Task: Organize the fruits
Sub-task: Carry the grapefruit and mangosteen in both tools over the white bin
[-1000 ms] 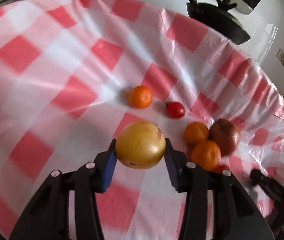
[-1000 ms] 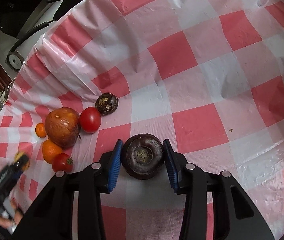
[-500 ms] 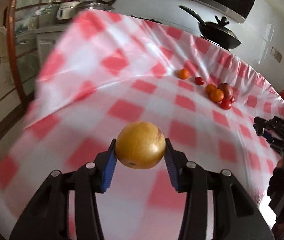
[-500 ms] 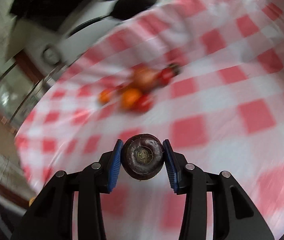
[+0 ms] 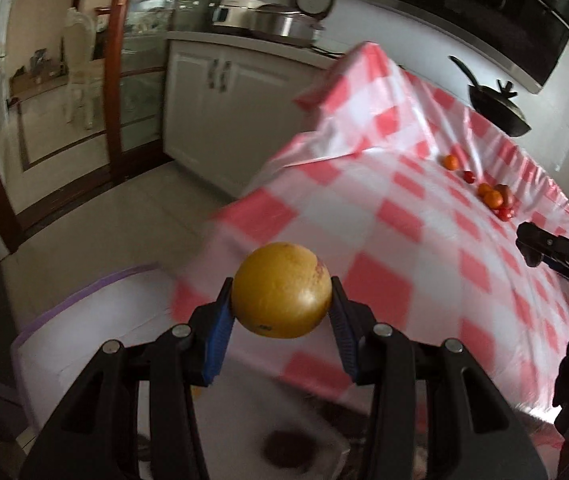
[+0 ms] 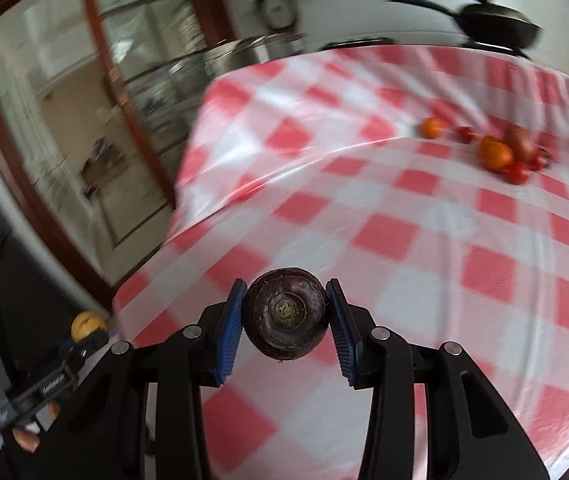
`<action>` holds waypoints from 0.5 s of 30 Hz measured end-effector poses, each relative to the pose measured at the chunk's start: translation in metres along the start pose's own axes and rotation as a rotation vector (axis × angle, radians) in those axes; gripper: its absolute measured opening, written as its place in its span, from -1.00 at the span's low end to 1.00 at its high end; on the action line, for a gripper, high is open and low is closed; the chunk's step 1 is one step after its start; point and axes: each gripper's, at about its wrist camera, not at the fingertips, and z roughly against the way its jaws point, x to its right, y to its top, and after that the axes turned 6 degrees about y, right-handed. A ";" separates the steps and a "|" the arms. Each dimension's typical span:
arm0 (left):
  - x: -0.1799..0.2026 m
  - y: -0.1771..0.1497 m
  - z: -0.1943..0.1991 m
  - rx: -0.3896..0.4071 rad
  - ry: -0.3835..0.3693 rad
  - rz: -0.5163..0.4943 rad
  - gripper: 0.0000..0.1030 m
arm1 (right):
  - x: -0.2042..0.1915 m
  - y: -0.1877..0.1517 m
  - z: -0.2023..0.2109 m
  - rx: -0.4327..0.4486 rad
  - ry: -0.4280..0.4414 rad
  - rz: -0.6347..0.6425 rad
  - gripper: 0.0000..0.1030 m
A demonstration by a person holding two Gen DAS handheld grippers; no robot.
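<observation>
Left wrist view first: our left gripper point(image 5: 281, 307) has its blue pads point(image 5: 217, 330) pinching a yellow fruit point(image 5: 281, 290) from both sides, held up in the air off the near corner of the table point(image 5: 424, 240). The table wears a red and white checked cloth. Right below the gripper we see a white bag point(image 5: 96, 320) with a purple rim, and something dark and blurry sits inside it, can't tell what. Way over at the far side of the table there's the leftover fruit: a lone orange point(image 5: 451, 162), a small tomato point(image 5: 469, 176) just beside it, then a tight cluster point(image 5: 498, 198) of oranges, a brownish fruit and more tomatoes. Beyond the table's far edge sits a black pan point(image 5: 498, 110). At the table's right edge the right gripper point(image 5: 556, 252) pokes into view.

Right wrist view: our right gripper point(image 6: 286, 318) is squeezing a dark purple fruit point(image 6: 286, 314) between its pads point(image 6: 230, 330), stem end facing the camera, hovering over the near part of the table point(image 6: 424, 240). Pretty blurry here. The same orange point(image 6: 431, 127), tomato point(image 6: 464, 134) and cluster point(image 6: 508, 154) sit at the table's far side, well apart from us, with the pan point(image 6: 496, 26) behind them. Off the table's near left corner we can spot the left gripper point(image 6: 50, 376) with the yellow fruit point(image 6: 87, 323) in it.
</observation>
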 end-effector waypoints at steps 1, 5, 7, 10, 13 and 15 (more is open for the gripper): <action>-0.010 -0.004 0.002 -0.002 0.009 0.011 -0.11 | -0.008 -0.003 -0.004 -0.011 0.015 0.017 -0.20; -0.037 -0.018 0.005 -0.017 0.036 0.044 -0.11 | -0.054 -0.021 -0.019 -0.069 0.082 0.119 -0.20; -0.052 -0.028 0.005 -0.038 0.056 0.059 -0.11 | -0.075 -0.031 -0.023 -0.093 0.116 0.175 -0.20; -0.070 -0.043 0.004 -0.071 0.079 0.082 -0.11 | -0.109 -0.048 -0.028 -0.121 0.169 0.275 -0.20; -0.086 -0.059 0.005 -0.093 0.102 0.098 -0.11 | -0.135 -0.065 -0.033 -0.159 0.217 0.342 -0.20; -0.093 -0.068 0.006 -0.106 0.115 0.105 -0.11 | -0.149 -0.077 -0.037 -0.187 0.243 0.379 -0.20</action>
